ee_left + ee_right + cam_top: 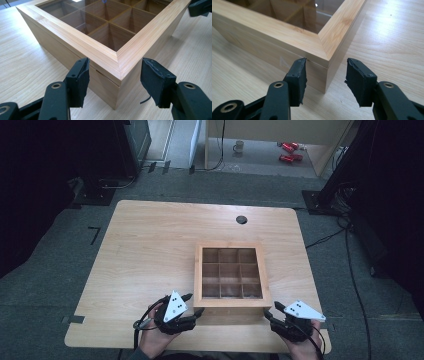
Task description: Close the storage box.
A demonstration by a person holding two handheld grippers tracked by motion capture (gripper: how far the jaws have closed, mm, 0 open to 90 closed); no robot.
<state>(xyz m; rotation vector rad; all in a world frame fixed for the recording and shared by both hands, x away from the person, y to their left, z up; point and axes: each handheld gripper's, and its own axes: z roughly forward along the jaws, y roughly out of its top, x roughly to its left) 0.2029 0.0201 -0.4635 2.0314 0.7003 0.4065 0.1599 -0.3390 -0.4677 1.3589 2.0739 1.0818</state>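
Wooden compartment box (231,303), glass-lidded and split into nine cells, resting on the table (145,250) toward its near edge. Left gripper (113,82) gaping open, straddling the box's near left corner without contact. Right gripper (325,80) likewise spread wide at the box's near right corner

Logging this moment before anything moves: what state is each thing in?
Wooden box: lid shut, upright on the table.
Compartments under the glass lid: look empty.
Left gripper: open, straddling the box's near corner.
Right gripper: open, at the other near corner.
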